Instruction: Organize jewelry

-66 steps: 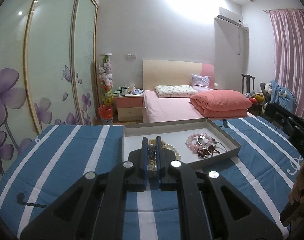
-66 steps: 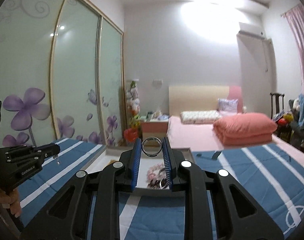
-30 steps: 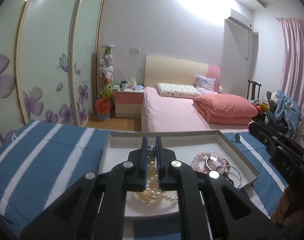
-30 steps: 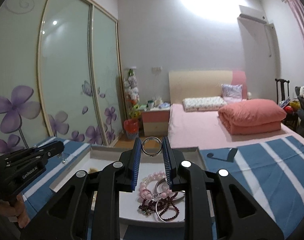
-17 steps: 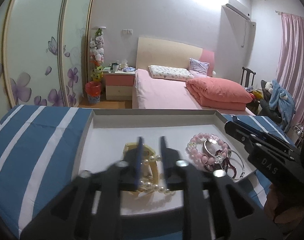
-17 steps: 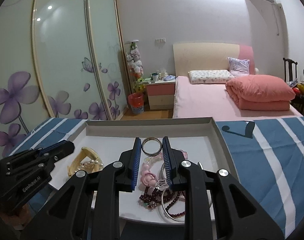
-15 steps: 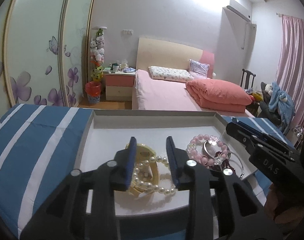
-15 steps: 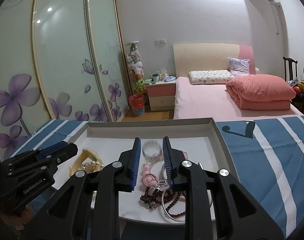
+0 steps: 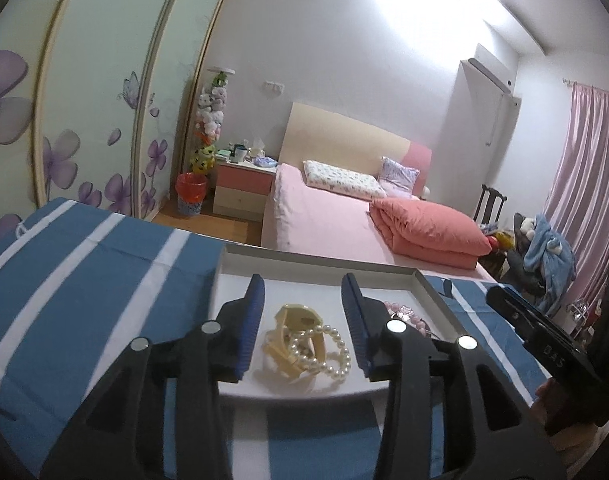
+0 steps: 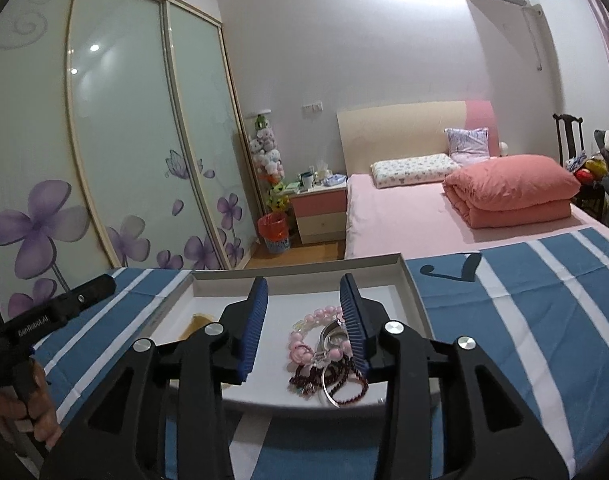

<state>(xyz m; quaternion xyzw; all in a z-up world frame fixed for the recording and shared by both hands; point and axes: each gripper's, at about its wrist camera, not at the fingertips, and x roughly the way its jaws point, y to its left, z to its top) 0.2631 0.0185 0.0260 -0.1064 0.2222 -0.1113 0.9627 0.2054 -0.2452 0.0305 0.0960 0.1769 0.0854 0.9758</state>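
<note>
A blue-and-white striped cloth point(image 9: 84, 280) is covering the work surface, and a shallow grey-rimmed tray point(image 9: 316, 264) is lying on it with the jewelry inside. Beyond it a pink bed point(image 10: 404, 208) is carrying a folded coral quilt point(image 10: 512, 188), a nightstand point(image 10: 318, 210) is standing beside it, and a wardrobe with purple flower doors point(image 10: 116, 152) is lining the wall.

The left gripper point(image 9: 303, 320) is hovering wide open, empty, over a pearl bracelet point(image 9: 332, 350) tangled with a cream hair clip point(image 9: 296, 332). The right gripper point(image 10: 303, 320) is also gaping wide, empty, over a pink bead bracelet point(image 10: 308, 336), a silver ring point(image 10: 331, 336) and dark red beads point(image 10: 336, 380).
</note>
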